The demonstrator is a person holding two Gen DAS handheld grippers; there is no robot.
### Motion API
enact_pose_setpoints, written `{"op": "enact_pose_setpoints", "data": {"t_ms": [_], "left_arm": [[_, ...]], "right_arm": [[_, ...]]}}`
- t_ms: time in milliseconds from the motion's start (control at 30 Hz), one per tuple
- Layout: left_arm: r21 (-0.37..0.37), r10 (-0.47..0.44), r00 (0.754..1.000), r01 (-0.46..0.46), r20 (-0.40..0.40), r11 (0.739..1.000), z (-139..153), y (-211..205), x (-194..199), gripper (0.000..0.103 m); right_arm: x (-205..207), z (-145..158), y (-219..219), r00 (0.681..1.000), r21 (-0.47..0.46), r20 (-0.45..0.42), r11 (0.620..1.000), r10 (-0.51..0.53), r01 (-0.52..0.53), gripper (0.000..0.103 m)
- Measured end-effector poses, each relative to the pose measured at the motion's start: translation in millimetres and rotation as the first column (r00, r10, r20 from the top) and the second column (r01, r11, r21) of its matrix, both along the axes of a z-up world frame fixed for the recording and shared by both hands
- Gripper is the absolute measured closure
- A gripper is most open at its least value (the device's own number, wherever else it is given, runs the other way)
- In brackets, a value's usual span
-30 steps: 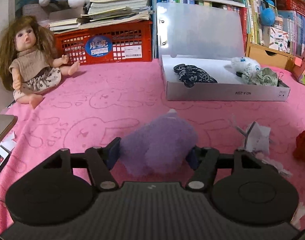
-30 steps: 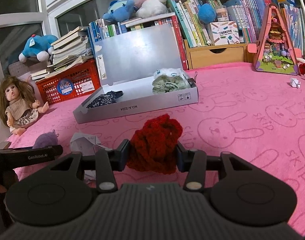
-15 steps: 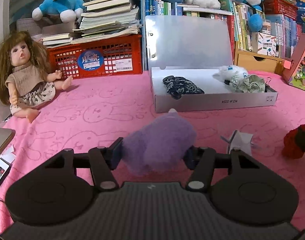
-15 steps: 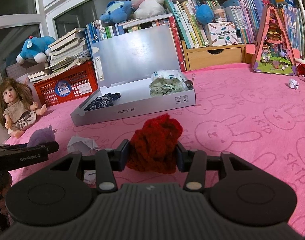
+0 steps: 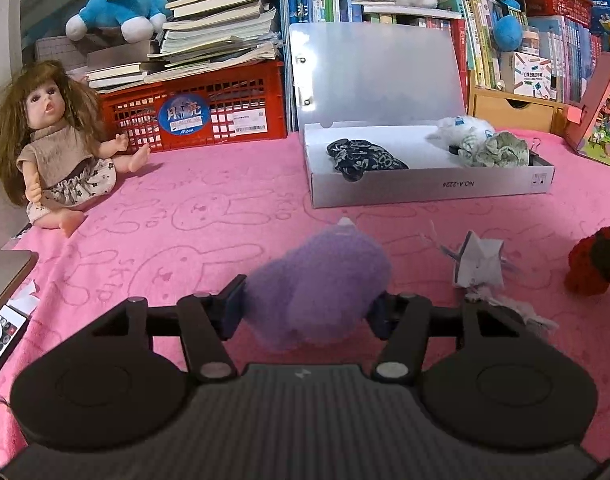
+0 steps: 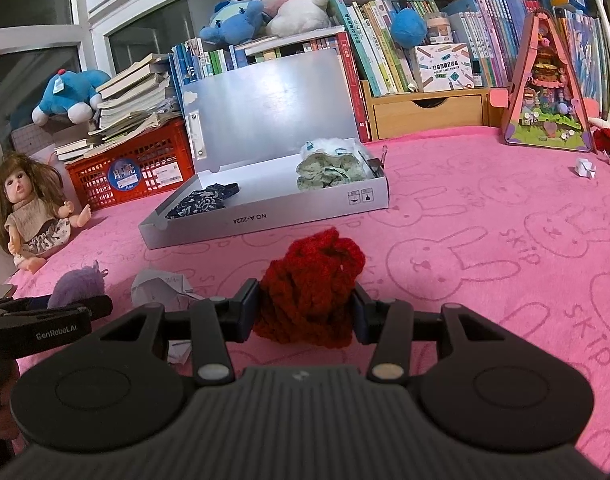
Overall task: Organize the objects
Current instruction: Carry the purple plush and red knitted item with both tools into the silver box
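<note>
Front wall of the open grey cardboard box, ahead of the jaws: "NO.A-2224", printed upside down.
Black side of the left handheld gripper, left of the jaws: "GenRobot.AI".
Pink bunny-print blanket, right of the jaws: "SKIP".
Round blue sticker on the red plastic crate: "Moon".

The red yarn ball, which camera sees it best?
The right wrist view. There the red yarn ball sits whole in the middle, squeezed between the right gripper fingers. The left wrist view shows only part of it, cut off at the right edge of the picture.
</note>
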State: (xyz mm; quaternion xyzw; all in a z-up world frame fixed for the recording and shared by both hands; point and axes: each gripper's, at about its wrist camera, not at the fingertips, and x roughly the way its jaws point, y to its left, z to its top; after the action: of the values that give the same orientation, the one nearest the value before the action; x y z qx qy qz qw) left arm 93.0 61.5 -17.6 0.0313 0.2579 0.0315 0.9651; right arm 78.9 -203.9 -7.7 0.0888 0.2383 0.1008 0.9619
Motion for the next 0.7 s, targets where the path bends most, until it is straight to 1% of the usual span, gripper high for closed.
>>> {"op": "enact_pose_setpoints", "data": {"t_ms": [133,400,500,700], "left_arm": [[-0.008,-0.011,1.0,0.011,0.018,1.0,7,-1,-2,0.038],[-0.017,-0.036,0.998,0.037,0.056,0.999,32,-7,7,0.038],[-0.021,-0.049,0.997,0.05,0.065,0.998,41,-11,14,0.038],[-0.047,-0.07,0.996,0.072,0.059,0.996,58,-15,37,0.038]], "right_arm": [[1,4,0,1.0,0.003,0.003,1.0,0.005,-0.005,0.053],[11,20,1,1.0,-0.006,0.031,1.0,0.003,-0.003,0.053],[20,31,0,0.999,-0.02,0.045,1.0,0.003,-0.002,0.053],[48,54,-8,0.998,-0.005,0.058,1.0,-0.014,0.014,0.053]]}}
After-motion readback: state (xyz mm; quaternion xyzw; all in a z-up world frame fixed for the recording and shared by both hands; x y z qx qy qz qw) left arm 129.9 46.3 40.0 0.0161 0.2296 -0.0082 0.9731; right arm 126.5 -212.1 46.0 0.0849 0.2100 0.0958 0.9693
